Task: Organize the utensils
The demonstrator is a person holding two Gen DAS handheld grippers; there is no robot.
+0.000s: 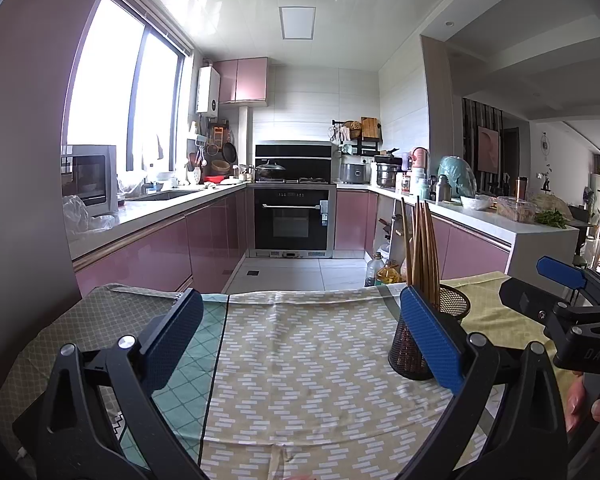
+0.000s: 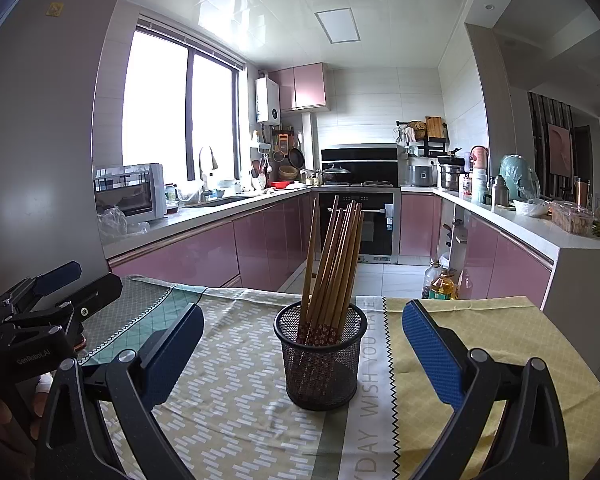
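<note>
A black mesh cup [image 2: 320,364] stands upright on the patterned tablecloth [image 2: 236,392], holding several wooden chopsticks [image 2: 332,256] that lean to the right. My right gripper [image 2: 300,344] is open, its blue pads on either side of the cup and a little nearer me, touching nothing. In the left wrist view the same mesh cup [image 1: 456,308] and chopsticks [image 1: 422,248] sit partly behind the right blue pad. My left gripper [image 1: 300,336] is open over bare cloth, with the cup to its right. The right gripper's body [image 1: 560,304] shows at the right edge.
The table's far edge [image 1: 300,292] drops to a tiled kitchen floor. Oil bottles [image 2: 440,284] stand on the floor beyond the far right corner. Pink cabinets, an oven and cluttered counters lie further back. A hand [image 1: 588,404] holds the right gripper.
</note>
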